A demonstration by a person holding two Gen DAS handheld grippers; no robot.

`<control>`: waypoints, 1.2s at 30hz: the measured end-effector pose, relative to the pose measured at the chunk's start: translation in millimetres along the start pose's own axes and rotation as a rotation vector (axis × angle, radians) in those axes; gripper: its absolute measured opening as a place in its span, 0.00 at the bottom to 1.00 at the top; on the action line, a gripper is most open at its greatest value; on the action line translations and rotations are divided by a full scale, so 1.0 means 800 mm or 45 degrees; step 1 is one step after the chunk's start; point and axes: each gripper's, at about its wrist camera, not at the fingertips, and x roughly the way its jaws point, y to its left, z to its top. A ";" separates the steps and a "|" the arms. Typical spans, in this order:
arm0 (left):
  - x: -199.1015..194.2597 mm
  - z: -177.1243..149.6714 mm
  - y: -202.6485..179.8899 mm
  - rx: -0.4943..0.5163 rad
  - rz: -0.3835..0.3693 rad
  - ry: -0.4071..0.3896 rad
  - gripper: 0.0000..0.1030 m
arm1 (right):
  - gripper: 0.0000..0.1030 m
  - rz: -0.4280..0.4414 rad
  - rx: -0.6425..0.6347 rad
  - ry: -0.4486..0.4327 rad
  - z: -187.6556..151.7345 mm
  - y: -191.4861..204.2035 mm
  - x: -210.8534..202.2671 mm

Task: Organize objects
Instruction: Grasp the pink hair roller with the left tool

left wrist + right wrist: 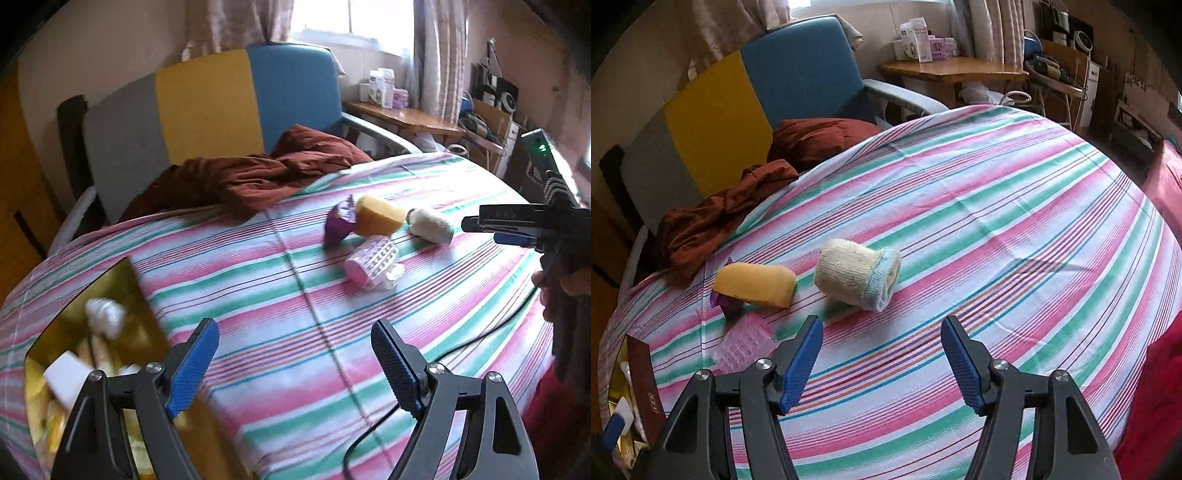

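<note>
On the striped bedsheet (295, 295) lie a rolled cream sock (430, 225) (855, 273), a yellow sponge (378, 219) (755, 282), a purple wrapper (338, 223) (726, 301) and a pink plastic roller (371, 264) (744, 345). A gold-lined box (74, 354) (639, 376) holding several small items sits at the left. My left gripper (295, 369) is open and empty beside the box. My right gripper (882, 358) is open and empty, just in front of the sock; in the left wrist view it shows side-on (480, 225).
A crumpled brown cloth (236, 181) (713, 221) lies at the sheet's far left edge. Behind stands a grey, yellow and blue chair (207, 107) (746, 96) and a wooden side table (402, 118) (949, 70) with boxes. A black cable (461, 347) trails over the sheet.
</note>
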 end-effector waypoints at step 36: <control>0.179 0.065 -0.061 -0.220 -0.198 0.293 0.36 | 0.65 0.091 0.077 0.065 0.005 -0.007 0.015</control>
